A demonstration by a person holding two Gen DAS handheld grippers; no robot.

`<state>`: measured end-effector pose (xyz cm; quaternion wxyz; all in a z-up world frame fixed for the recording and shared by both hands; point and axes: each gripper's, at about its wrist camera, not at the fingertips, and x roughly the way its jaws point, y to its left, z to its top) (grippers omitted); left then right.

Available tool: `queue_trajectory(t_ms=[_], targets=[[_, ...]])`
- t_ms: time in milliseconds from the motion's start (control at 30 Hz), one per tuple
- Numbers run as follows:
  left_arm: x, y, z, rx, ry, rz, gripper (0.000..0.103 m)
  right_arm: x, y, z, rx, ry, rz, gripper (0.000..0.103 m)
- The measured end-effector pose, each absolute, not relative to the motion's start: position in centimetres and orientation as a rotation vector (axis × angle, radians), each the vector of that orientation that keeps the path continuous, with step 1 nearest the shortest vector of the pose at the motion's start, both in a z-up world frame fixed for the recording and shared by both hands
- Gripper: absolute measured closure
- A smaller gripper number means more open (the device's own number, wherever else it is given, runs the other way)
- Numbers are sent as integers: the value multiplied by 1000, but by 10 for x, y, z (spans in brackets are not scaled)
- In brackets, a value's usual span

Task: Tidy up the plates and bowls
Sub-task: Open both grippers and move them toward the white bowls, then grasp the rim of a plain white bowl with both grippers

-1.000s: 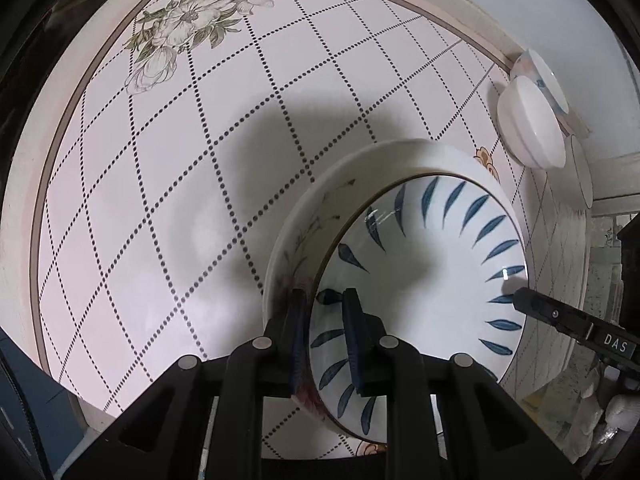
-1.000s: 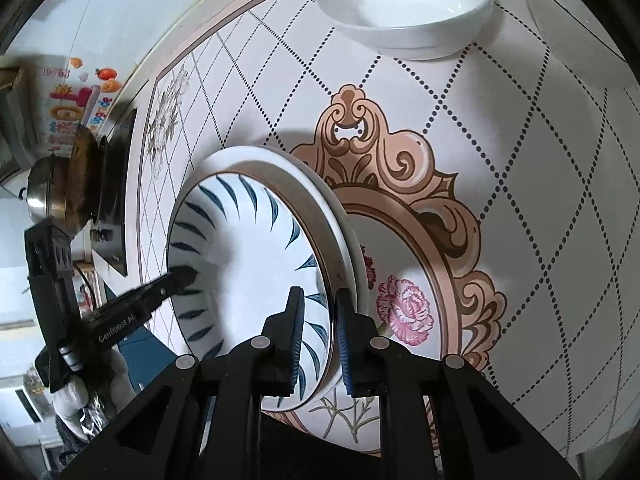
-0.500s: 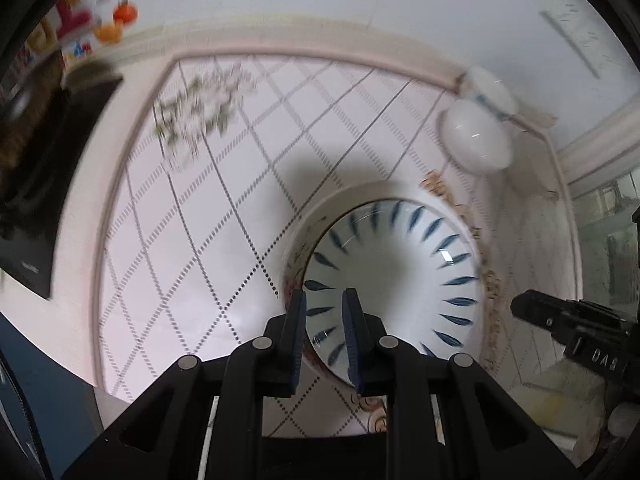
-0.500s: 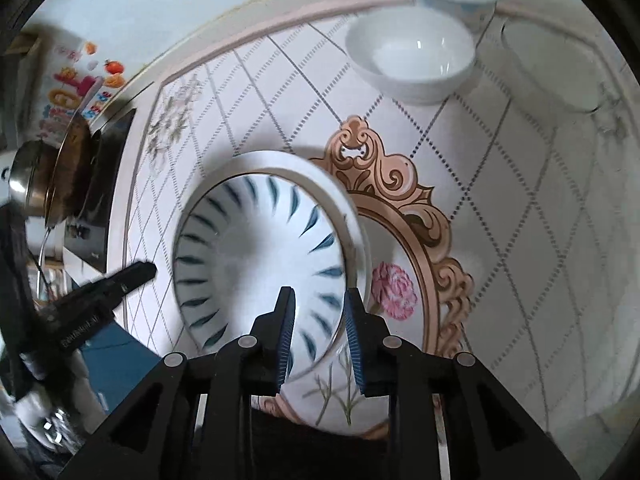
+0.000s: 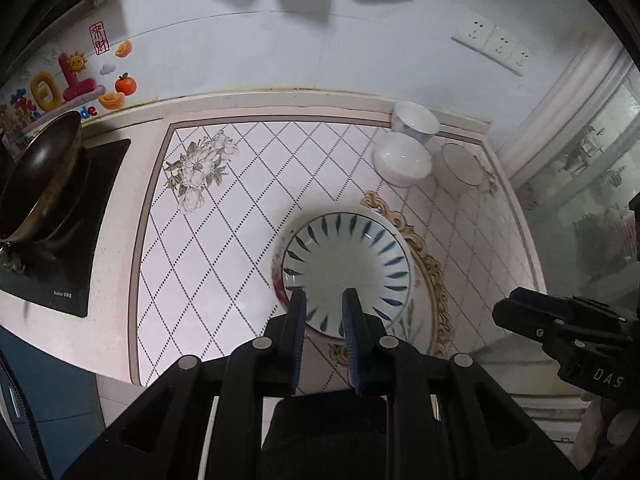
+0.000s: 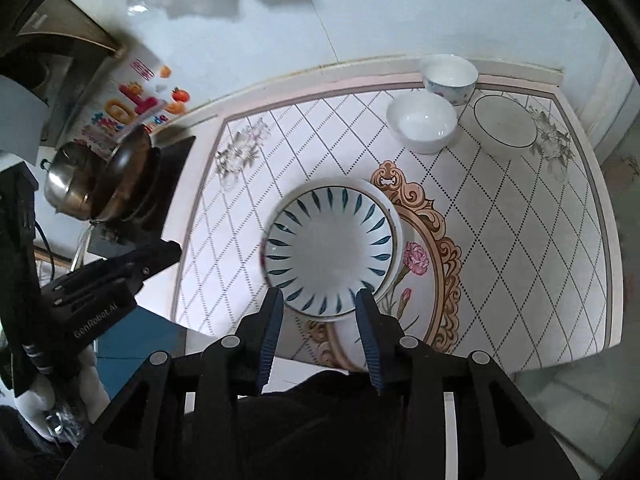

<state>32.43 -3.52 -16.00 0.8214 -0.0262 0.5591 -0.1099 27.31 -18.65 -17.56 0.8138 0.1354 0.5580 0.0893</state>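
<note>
A blue-leaf plate sits stacked on a white flowered plate in the middle of the patterned counter; it also shows in the right wrist view. My left gripper is open and empty, raised above the stack's near rim. My right gripper is open and empty, also raised above the near rim. At the back right stand a plain white bowl, a small blue-patterned bowl and a shallow dark-rimmed dish.
A dark wok sits on a black cooktop at the left, with a steel pot behind it. A tiled wall with sockets backs the counter. The counter's front edge lies just below the grippers.
Both grippers let go of the plates' rims, opened and pulled up and back. The stacked plates now rest on the counter.
</note>
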Motion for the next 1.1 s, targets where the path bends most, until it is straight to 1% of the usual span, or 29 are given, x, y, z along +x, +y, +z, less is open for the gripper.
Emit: queue_trajectory(t_ms=[133,200,233,267,300,367,533,667,800,900,1033,1067,1100], targets=[[317,-40,-159,-49,1196,-238,86,263,-185,-169,292,1189,186,60],[319,-44,-160,-55,1202,-235,86,261,-190,-171,319,1199,189,55],[320,-46,-162,-60,1204,-236,84,262,-194,-173,327,1205,194,52],[326,-50,-165,-68,1214,-237,77,265,-198,-175,326,1209,192,46],[330,-52,-167,-77,1219,-234,74,268,-204,-178,334,1214,186,41],[345,-59,-174,-106,1218,-214,74,279,-220,-186,369,1223,197,38],[402,-89,-189,-151,1221,-163,74,323,-269,-203,422,1210,178,38],[460,-121,-209,-184,1237,-130,74,379,-321,-224,461,1190,144,38],[518,-147,-251,-292,1343,-148,74,440,-367,-266,522,1228,130,38],[553,-163,-284,-352,1425,-165,74,478,-393,-300,629,1260,159,38],[582,-174,-314,-372,1477,-139,74,506,-404,-334,731,1301,175,39],[588,-175,-321,-369,1490,-132,74,511,-405,-343,756,1312,180,39],[594,-177,-327,-367,1503,-127,74,516,-404,-350,769,1320,183,44]])
